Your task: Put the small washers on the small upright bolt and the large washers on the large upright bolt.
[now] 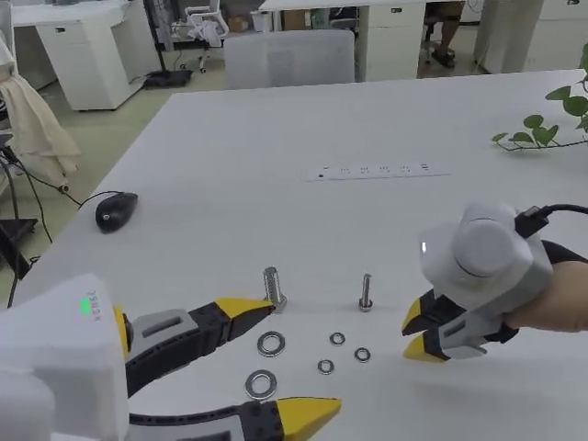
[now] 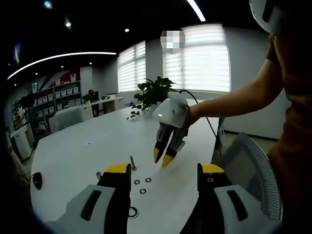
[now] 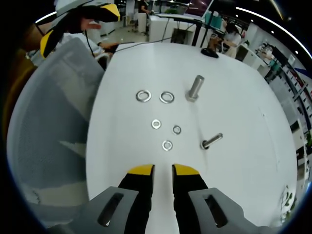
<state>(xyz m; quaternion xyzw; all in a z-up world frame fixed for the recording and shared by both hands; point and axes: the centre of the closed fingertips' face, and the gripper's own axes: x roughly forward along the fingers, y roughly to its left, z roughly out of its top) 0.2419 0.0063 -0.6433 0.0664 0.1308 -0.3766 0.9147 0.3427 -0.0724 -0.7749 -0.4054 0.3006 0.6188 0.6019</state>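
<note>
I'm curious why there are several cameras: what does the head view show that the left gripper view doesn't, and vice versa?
Head view extras: both large washers lying flat, and a socket strip. Left gripper view extras: window blinds and ceiling lights. Shared: the large bolt, the small bolt, small washers, the open left tongs and the slightly parted right tongs.

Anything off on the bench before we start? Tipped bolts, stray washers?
Nothing stands out. The large bolt and the small bolt both stand upright. Two large washers and three small washers lie flat on the table in front of them, none stacked and none on a bolt yet.
</note>
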